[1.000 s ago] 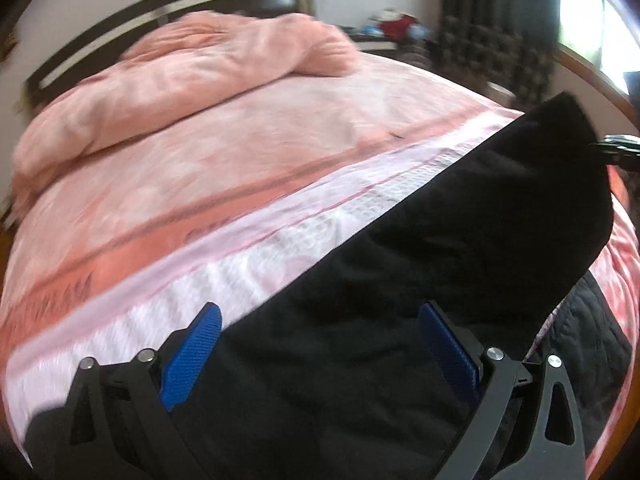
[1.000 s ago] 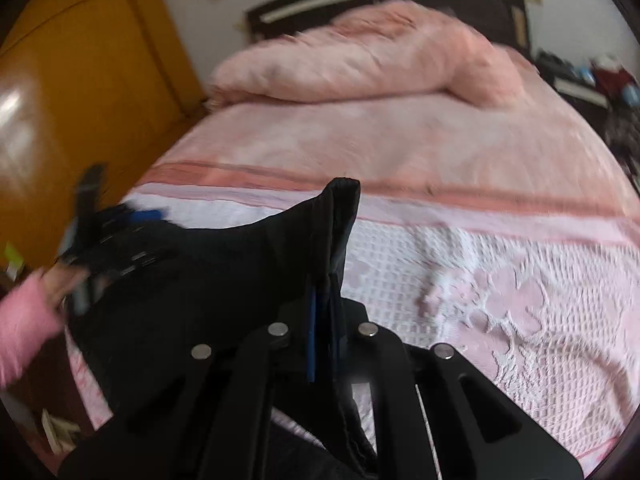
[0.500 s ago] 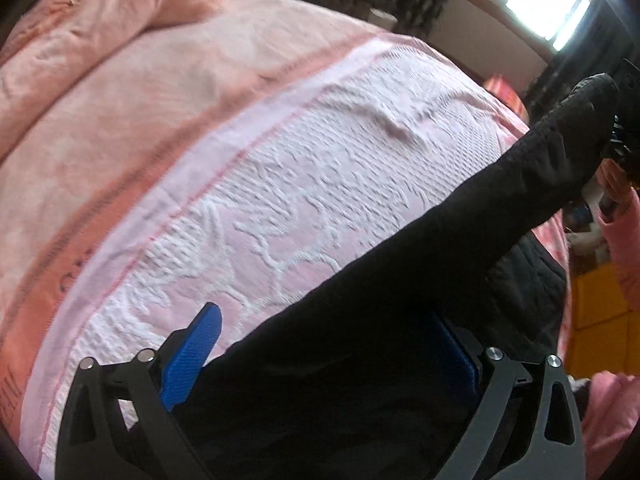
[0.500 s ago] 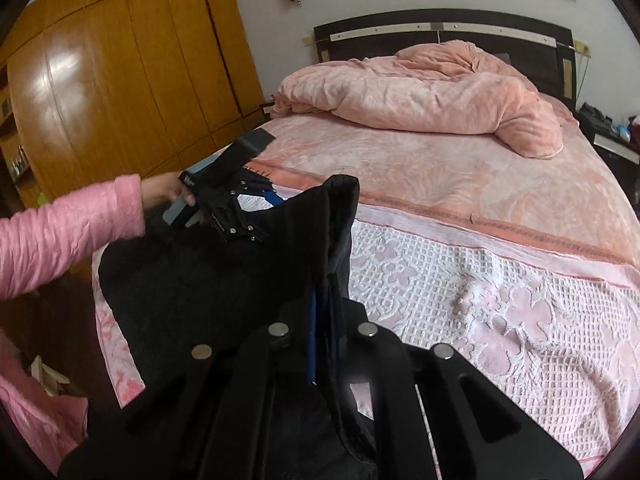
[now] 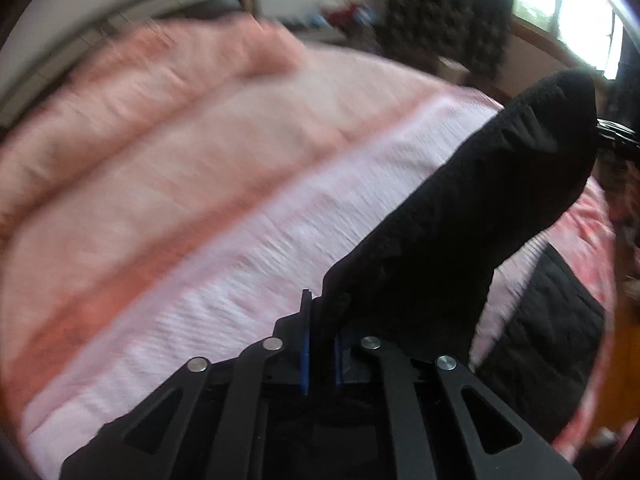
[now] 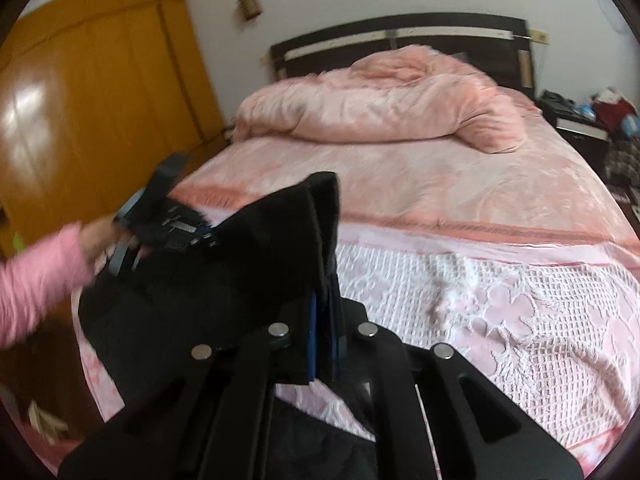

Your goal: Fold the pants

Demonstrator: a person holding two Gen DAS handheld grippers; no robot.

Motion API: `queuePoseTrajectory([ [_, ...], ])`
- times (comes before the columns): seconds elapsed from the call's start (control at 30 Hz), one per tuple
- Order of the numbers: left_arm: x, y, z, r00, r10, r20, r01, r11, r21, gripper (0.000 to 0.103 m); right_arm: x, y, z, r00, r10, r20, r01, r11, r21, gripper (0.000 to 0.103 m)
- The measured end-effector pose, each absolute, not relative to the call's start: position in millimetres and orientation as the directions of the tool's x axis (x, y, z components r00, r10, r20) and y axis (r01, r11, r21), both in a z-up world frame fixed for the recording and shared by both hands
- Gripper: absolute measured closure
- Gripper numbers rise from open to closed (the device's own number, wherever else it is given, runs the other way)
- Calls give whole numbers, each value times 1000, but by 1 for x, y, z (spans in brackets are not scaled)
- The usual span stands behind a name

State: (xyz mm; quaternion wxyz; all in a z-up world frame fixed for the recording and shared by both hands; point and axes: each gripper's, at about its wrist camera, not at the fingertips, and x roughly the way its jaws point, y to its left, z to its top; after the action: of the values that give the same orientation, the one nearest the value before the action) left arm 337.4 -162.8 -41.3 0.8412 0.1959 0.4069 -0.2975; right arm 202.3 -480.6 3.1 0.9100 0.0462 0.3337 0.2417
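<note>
left fingers (image 5: 320, 344) just clenched on black pants (image 5: 480, 208) | right fingers (image 6: 324, 336) grasping pants | above bed (image 6: 440, 200)

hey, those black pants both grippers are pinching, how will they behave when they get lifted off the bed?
Probably floppy: the black pants sag between the left gripper and the right gripper. Likely fairly thick, since the quilted part lying on the bed looks padded. The pinched edge stands up in a soft peak, so slipping seems unlikely.
</note>
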Motion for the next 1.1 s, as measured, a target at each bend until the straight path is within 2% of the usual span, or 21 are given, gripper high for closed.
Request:
queuePoseTrajectory([
  [0.1, 279, -172, -20, 711, -208, -672, 529, 787, 317, 96, 196, -484, -5, 678, 440, -589, -375, 896, 237, 99],
  [0.17, 242, -183, -26, 787, -144, -600, 476, 760, 443, 96, 189, -485, -18, 679, 417, -604, -352, 907, 232, 99],
  [0.23, 203, -193, -43, 804, -122, -581, 470, 729, 497, 97, 178, -490, -40, 664, 401, -632, -315, 916, 250, 99],
  [0.37, 145, -193, -63, 790, -153, -594, 497, 727, 474, 98, 138, -502, -71, 635, 419, -649, -275, 908, 317, 99],
  [0.53, 84, -194, -75, 775, -179, -606, 528, 710, 465, 98, 95, -501, -86, 623, 407, -669, -249, 913, 323, 99],
  [0.7, 42, -200, -99, 718, -192, -669, 582, 693, 425, 98, 67, -501, -106, 592, 387, -707, -200, 920, 336, 99],
  [1.1, 12, -210, -148, 626, -184, -758, 610, 721, 329, 97, 32, -504, -152, 496, 252, -831, -103, 967, 231, 95],
])
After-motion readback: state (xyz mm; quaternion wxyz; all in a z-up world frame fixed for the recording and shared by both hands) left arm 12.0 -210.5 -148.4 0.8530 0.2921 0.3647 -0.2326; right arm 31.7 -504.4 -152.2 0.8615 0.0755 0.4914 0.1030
